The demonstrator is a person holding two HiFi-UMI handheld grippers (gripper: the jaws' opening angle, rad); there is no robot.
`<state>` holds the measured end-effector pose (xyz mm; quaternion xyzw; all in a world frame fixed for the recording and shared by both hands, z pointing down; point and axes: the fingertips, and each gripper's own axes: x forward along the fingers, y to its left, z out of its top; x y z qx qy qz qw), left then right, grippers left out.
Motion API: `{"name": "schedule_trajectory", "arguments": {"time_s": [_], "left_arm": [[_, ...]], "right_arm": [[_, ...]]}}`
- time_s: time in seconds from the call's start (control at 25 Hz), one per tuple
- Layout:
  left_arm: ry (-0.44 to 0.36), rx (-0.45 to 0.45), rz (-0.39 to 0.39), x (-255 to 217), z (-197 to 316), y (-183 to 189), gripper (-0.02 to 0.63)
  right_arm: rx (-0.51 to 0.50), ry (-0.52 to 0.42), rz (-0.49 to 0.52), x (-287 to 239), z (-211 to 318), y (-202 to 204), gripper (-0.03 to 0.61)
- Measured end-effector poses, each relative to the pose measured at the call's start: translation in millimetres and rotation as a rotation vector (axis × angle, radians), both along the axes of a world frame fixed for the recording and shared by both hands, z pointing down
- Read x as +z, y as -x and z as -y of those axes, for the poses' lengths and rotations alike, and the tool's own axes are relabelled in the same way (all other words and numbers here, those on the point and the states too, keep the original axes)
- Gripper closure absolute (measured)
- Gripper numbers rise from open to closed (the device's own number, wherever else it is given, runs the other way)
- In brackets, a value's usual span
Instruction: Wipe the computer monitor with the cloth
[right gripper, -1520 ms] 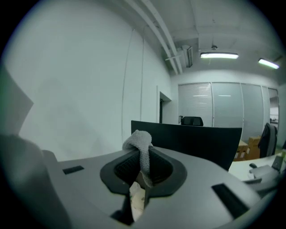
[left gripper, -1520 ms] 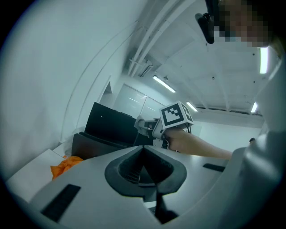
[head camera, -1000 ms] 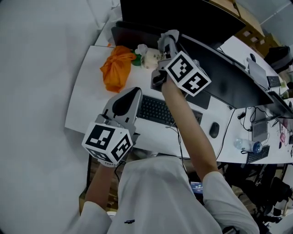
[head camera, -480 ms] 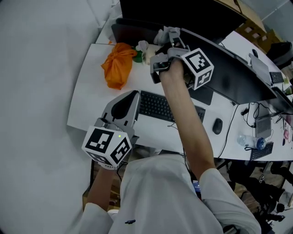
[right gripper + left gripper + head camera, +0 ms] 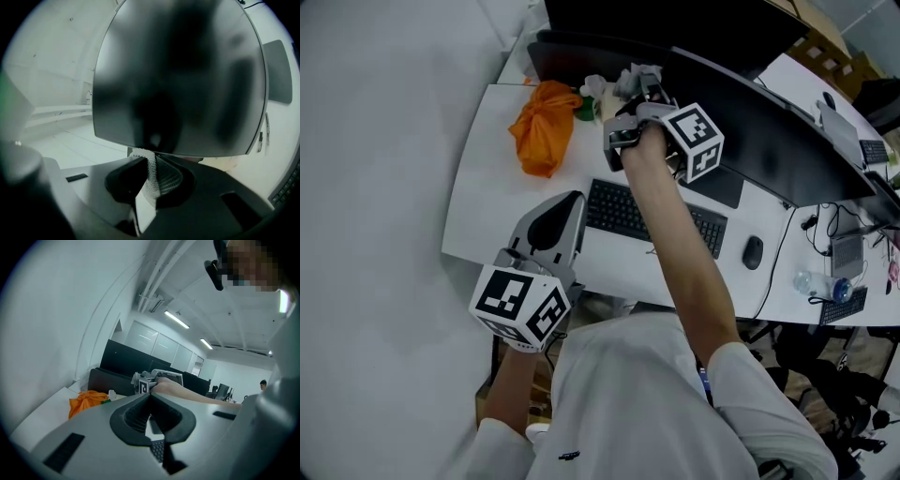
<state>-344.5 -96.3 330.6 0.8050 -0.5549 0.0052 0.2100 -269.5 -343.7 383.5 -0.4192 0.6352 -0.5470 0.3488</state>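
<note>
The dark monitor stands along the back of the white desk, and it fills the right gripper view. My right gripper is shut on a pale mesh cloth and holds it up at the screen's lower left part. That cloth is pinched between the jaws, just under the screen's bottom edge. Low over the desk's front edge, my left gripper is shut with nothing in it. From its own view the left gripper looks toward the right arm and the screen.
An orange bundle lies at the desk's left, with small white and green items beside it. A black keyboard, a mouse and a dark pad lie before the monitor. A bottle and cables lie at the right.
The right gripper has turned, its marker cube swinging round, and has shifted a little along the screen's lower left with the cloth. The left gripper has stayed put.
</note>
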Motion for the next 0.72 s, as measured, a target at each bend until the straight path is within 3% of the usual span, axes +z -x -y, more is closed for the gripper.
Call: {"name": "schedule_trajectory", "arguments": {"time_s": [0.48, 0.72], "left_arm": [[0.076, -0.003, 0.008, 26.7, -12.5, -2.1, 0.595], [0.104, -0.01, 0.006, 38.0, -18.4, -0.2, 0.595]], "right_arm": [[-0.004, 0.092, 0.049, 75.9, 3.5, 3.2, 0.541], [0.004, 0.097, 0.015, 101.7, 0.1, 3.8, 0.541]]}}
